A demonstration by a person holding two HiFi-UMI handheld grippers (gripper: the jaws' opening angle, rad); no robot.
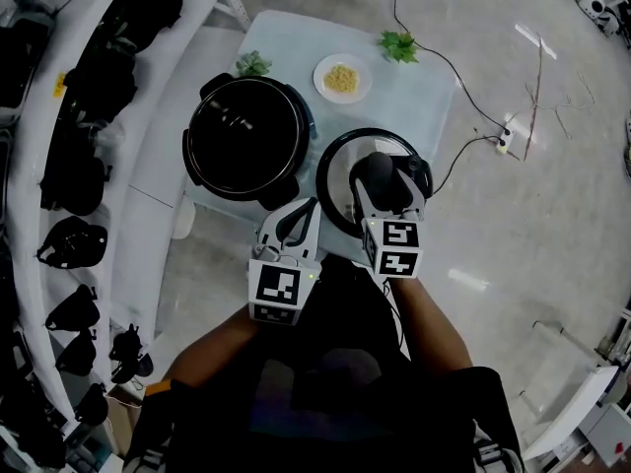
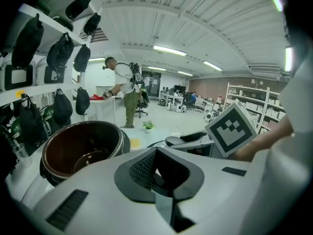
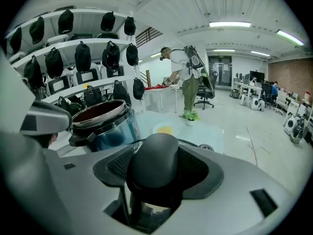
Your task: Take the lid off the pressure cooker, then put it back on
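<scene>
The pressure cooker pot [image 1: 245, 138] stands open on the pale table [image 1: 424, 87], its dark inside showing [image 2: 80, 148]. Its round lid [image 1: 335, 180] is to the right of the pot, over the table's front part. My right gripper [image 1: 381, 191] is shut on the lid's black knob [image 3: 156, 165], which fills the space between the jaws. Whether the lid rests on the table or hangs just above it, I cannot tell. My left gripper [image 1: 296, 225] is shut and holds nothing, just in front of the pot's near rim. The pot [image 3: 102, 119] also shows left of the knob.
A white plate with yellow food [image 1: 342, 78] and two small green plants [image 1: 253, 64] [image 1: 399, 45] sit at the table's far end. Curved shelves with black bags [image 1: 79, 116] run along the left. A cable [image 1: 473, 136] trails on the floor at right. A person [image 2: 124, 89] stands far off.
</scene>
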